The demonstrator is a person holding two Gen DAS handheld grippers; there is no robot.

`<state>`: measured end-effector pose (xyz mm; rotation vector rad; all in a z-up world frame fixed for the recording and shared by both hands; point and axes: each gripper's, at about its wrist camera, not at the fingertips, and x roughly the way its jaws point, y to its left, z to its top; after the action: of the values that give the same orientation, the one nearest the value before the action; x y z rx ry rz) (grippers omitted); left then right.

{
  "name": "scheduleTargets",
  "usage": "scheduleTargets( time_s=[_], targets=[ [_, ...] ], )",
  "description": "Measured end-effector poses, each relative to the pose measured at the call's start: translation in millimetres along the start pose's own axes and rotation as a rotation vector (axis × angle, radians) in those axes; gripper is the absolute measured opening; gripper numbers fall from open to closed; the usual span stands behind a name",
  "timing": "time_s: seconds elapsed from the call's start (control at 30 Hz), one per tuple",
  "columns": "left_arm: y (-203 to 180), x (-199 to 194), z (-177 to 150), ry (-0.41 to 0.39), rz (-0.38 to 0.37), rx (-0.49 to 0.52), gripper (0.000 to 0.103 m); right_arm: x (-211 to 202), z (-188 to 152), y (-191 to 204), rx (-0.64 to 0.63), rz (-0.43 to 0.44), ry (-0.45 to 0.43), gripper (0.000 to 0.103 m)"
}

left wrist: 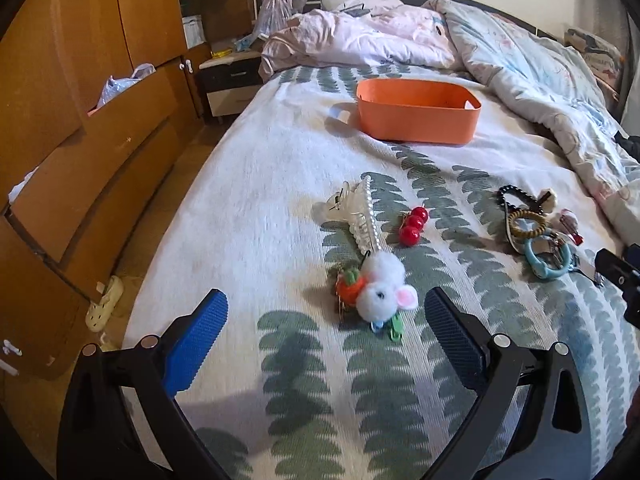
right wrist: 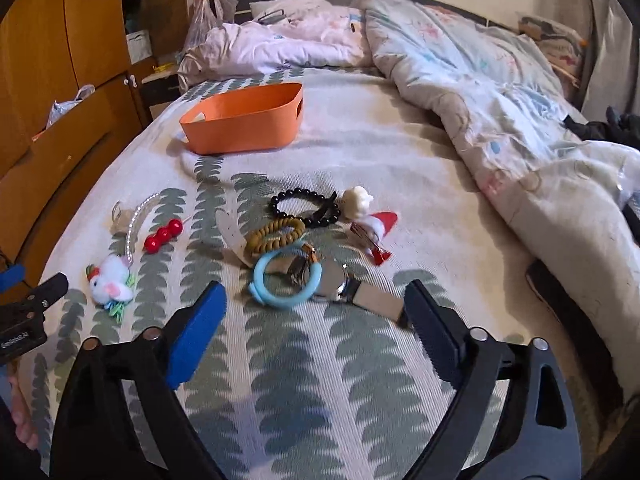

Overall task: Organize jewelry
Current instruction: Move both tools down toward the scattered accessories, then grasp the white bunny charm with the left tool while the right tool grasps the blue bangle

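Jewelry and hair pieces lie scattered on a bedspread. My left gripper hangs open just short of a white plush mouse clip; nothing is between its fingers. Beyond the mouse lie a pearl claw clip and a red bead clip. My right gripper is open and empty over a light blue band and a wristwatch. Behind these sit a tan spiral hair tie, a black bead bracelet and a red-and-white clip. An orange bin stands farther back.
A rumpled duvet covers the right side of the bed, with pillows at the head. A wooden wardrobe with open drawers lines the left side, and a nightstand stands beyond it. The green-leaf bedspread stretches between grippers and bin.
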<state>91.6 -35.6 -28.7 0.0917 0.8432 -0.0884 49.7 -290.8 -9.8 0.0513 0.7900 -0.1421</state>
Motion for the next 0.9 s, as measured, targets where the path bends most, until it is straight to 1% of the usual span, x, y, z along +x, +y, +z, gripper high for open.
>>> scheduleTargets(
  time_s=[0.03, 0.1, 0.17, 0.27, 0.33, 0.47, 0.53, 0.6, 0.67, 0.73, 0.77, 0.8, 0.87, 0.9],
  targets=[
    [-1.1, 5.1, 2.3, 0.009, -0.003, 0.003, 0.098, 4.5, 2.6, -3.0, 0.007, 0.015, 0.009, 0.087],
    [-4.0, 15.5, 6.2, 0.034, -0.014, 0.008, 0.098, 13.9, 5.6, -7.3, 0.007, 0.009, 0.028, 0.083],
    [-6.2, 23.1, 8.1, 0.049, -0.012, 0.011, 0.098, 22.6, 6.6, -10.0, 0.005, 0.008, 0.041, 0.081],
    [-10.5, 28.6, 10.2, 0.051, -0.011, 0.02, 0.098, 36.3, 6.6, -11.3, 0.001, 0.006, 0.057, 0.081],
    [-13.7, 30.8, 9.7, 0.048, -0.011, 0.034, 0.098, 42.7, 7.1, -5.8, -0.017, 0.021, 0.06, 0.081],
    [-17.8, 43.4, 5.0, 0.076, -0.006, 0.062, 0.098, 56.8, 6.6, 8.7, -0.064, -0.001, 0.08, 0.081],
    [-16.0, 51.2, 3.7, 0.098, -0.005, 0.057, 0.098, 62.6, 5.4, 12.1, -0.073, -0.037, 0.081, 0.081],
    [-13.2, 57.4, 3.3, 0.113, -0.011, 0.049, 0.098, 68.6, 3.9, 11.9, -0.075, -0.033, 0.084, 0.081],
    [-10.1, 62.9, 3.2, 0.126, -0.021, 0.037, 0.098, 73.0, 4.7, 9.1, -0.062, -0.049, 0.084, 0.081],
    [-8.9, 66.8, 4.1, 0.138, -0.043, 0.027, 0.098, 78.2, 6.8, 8.6, -0.057, -0.041, 0.095, 0.078],
    [-9.2, 68.9, 4.2, 0.145, -0.054, 0.023, 0.098, 82.4, 7.7, 9.7, -0.062, -0.05, 0.107, 0.072],
    [-10.3, 70.6, 4.3, 0.149, -0.061, 0.024, 0.098, 86.2, 8.9, 11.3, -0.067, -0.061, 0.113, 0.068],
    [-12.4, 73.7, 4.3, 0.155, -0.067, 0.03, 0.098, 90.0, 10.4, 13.8, -0.064, -0.062, 0.116, 0.064],
    [-12.9, 75.8, 3.6, 0.159, -0.066, 0.035, 0.098, 91.1, 10.9, 14.7, -0.056, -0.065, 0.118, 0.064]
  ],
)
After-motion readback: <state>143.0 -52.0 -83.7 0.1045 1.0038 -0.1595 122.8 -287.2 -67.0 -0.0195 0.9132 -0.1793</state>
